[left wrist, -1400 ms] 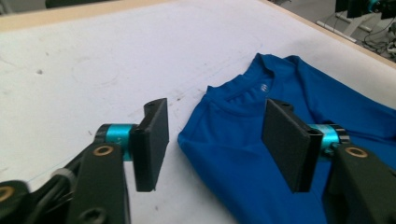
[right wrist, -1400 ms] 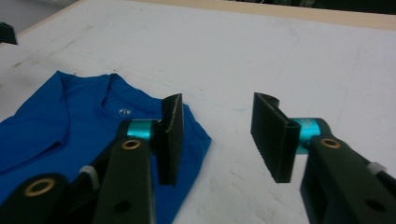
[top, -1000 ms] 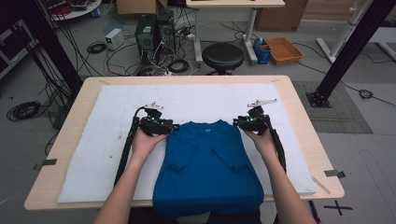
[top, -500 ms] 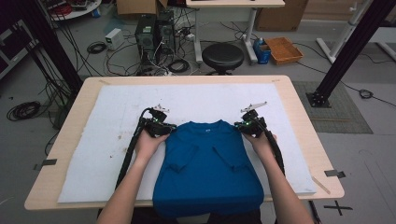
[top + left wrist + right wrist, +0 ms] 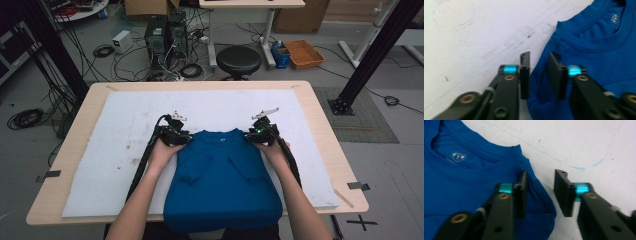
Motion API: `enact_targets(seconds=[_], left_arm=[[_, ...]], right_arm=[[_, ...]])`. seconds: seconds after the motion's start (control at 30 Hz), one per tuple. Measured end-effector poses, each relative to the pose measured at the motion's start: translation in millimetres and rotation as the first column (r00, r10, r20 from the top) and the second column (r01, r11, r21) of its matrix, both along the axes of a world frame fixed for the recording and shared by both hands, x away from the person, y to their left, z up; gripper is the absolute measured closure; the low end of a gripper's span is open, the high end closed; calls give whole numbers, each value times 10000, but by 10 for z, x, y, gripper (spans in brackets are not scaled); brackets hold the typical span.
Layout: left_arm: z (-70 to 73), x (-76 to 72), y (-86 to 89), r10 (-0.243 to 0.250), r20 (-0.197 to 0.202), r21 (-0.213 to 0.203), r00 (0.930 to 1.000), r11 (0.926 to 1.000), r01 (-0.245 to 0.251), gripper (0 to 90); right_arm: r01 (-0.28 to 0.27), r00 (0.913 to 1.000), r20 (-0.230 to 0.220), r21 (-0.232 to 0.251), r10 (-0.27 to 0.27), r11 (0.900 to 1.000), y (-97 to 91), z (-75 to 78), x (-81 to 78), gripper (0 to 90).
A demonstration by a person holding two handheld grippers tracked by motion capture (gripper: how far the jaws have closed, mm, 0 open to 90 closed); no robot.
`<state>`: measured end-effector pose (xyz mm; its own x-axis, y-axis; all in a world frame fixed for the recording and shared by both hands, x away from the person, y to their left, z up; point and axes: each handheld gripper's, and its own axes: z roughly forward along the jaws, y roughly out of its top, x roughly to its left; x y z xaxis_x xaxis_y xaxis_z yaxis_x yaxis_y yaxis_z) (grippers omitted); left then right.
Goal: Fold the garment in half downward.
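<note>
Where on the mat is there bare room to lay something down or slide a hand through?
Bare white mat runs from the blue shirt collar to the table's far edge, and wide strips lie left of the left gripper and right of the right gripper. It is crowded at both shoulders, where open jaws straddle the shirt's edges.

Blk stool [image 5: 238, 60], PC tower [image 5: 156, 34], orange tray [image 5: 303, 53]
</note>
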<state>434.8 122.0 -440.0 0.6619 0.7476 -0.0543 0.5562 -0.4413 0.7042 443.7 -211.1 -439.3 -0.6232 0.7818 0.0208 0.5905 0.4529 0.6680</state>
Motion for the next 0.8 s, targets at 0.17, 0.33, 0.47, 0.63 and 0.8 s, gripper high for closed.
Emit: enact_targets(seconds=[0.17, 0.33, 0.47, 0.63, 0.8], left_arm=[[0, -33, -61, -340, 240, 301, 9991, 9990, 332, 867], [15, -22, -20, -328, 310, 3, 9990, 9995, 328, 876], [49, -5, 27, -363, 652, -435, 9972, 9983, 392, 878], [82, 61, 91, -133, 829, -818, 9965, 9964, 201, 880], [201, 52, 156, -163, 1211, -1109, 9925, 9934, 298, 880]], right_arm=[[-313, 9990, 321, -384, 325, 9988, 53, 7, -33, 882], [-228, 9988, 431, 387, 212, 9990, -5, 56, -44, 886], [-161, 9977, 670, 1112, 87, 9937, -82, 124, -44, 886], [31, 9966, 806, 1760, -175, 9844, -109, 143, 19, 889], [78, 9967, 766, 2213, -254, 9752, -118, 199, 90, 889]])
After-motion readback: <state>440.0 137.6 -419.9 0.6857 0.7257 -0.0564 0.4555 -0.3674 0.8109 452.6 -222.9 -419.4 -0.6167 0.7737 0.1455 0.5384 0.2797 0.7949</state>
